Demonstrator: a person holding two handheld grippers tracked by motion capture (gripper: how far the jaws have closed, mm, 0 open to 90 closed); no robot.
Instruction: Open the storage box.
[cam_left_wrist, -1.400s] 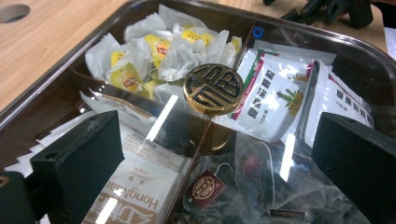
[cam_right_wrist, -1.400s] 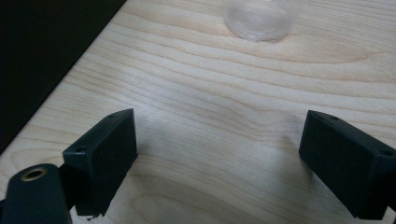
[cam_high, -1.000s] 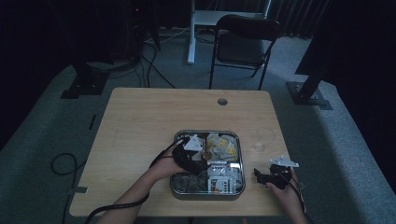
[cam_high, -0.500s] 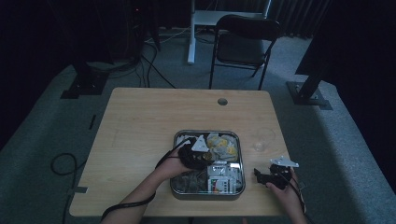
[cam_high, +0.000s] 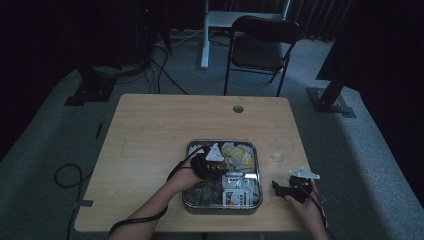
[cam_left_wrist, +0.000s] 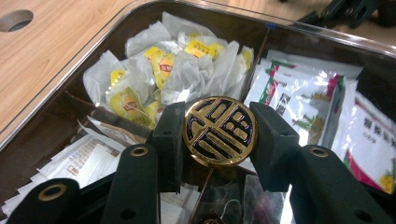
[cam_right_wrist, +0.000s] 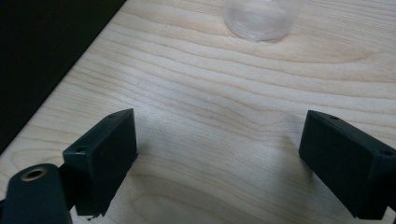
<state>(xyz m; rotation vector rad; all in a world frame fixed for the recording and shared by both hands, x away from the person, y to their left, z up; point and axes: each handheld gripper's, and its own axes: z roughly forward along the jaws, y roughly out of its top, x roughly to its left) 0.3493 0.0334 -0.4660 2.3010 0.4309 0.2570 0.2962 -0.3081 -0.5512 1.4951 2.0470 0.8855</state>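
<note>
The left tool (cam_left_wrist: 218, 140) has just closed on the gold knob (cam_left_wrist: 219, 131) of the clear lid (cam_left_wrist: 299, 35) over the tea box (cam_high: 256, 165). Lifting appears still ahead; the right tool (cam_right_wrist: 219, 163) rests on the bench (cam_high: 150, 130), jaws apart and empty, near a glass (cam_right_wrist: 261, 16).

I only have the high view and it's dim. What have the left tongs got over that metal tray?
Observer: The left tongs have just been closing and now pinch a round gold disc with a black pattern by its edges.
Operator: What lies behind it?
Observer: White paper tea bags with yellow tags, heaped in one compartment.
Operator: And the right tongs?
Observer: The right tongs stand open above the pale wooden table, with a clear cup ahead of them.
</note>
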